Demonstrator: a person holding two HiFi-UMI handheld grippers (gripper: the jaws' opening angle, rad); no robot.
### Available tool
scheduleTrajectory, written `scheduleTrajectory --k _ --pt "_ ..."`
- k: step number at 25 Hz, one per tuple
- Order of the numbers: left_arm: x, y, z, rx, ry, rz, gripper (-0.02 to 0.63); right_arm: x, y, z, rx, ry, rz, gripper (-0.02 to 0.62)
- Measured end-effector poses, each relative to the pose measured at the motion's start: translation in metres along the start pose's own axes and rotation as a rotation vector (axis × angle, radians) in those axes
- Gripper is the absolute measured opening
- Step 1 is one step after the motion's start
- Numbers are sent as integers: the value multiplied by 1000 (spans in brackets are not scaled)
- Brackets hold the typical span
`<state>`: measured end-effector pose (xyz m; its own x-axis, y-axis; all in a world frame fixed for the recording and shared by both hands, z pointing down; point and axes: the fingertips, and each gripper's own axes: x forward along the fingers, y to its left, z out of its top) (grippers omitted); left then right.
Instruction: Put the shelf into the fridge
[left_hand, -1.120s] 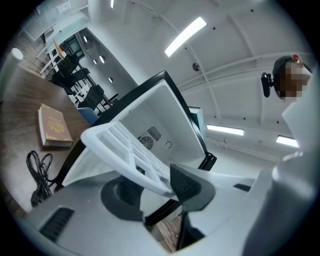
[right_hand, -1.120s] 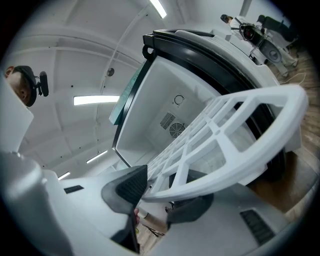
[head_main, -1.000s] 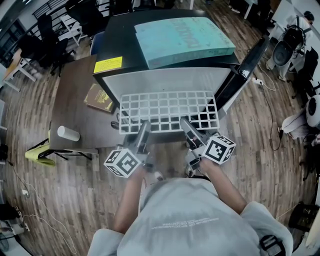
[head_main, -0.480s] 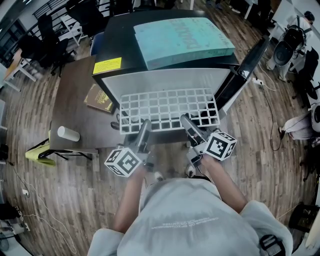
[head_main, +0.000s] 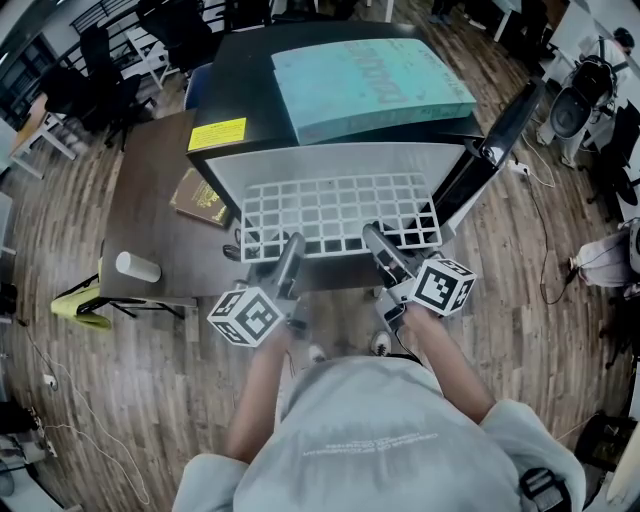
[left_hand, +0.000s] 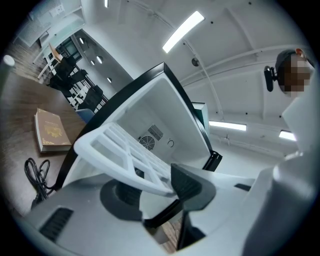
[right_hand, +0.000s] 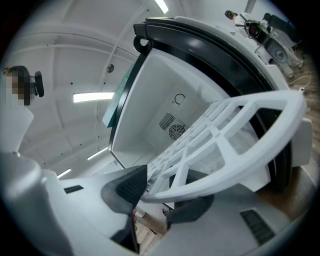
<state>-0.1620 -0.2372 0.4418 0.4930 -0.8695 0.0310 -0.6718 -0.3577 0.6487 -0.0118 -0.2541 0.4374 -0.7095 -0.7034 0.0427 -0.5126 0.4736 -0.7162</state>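
A white grid shelf (head_main: 338, 212) lies level, its far part inside the open black fridge (head_main: 240, 110) and its near edge sticking out. My left gripper (head_main: 291, 247) holds the near edge left of centre. Its jaws are opening, with the shelf rim (left_hand: 120, 155) between them and touching the dark pad (left_hand: 186, 186). My right gripper (head_main: 375, 240) is shut on the near edge right of centre. In the right gripper view both pads clamp the shelf rim (right_hand: 235, 145). The white fridge interior (right_hand: 165, 95) with a round fan vent (right_hand: 176, 132) lies ahead.
The fridge door (head_main: 495, 135) stands open to the right. A teal slab (head_main: 370, 85) lies on the fridge top. Left of the fridge a brown table (head_main: 150, 180) carries a book (head_main: 200, 197), a white cylinder (head_main: 137, 267) and a black cable (head_main: 232, 250). Chairs stand behind.
The shelf has slid a little farther into the fridge, and both grippers have followed it forward.
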Motion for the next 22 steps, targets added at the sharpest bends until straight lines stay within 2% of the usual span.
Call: scheduleTrajectory --k 22 --pt "23 11 6 5 32 3 156 18 -16 11 -4 12 -25 148"
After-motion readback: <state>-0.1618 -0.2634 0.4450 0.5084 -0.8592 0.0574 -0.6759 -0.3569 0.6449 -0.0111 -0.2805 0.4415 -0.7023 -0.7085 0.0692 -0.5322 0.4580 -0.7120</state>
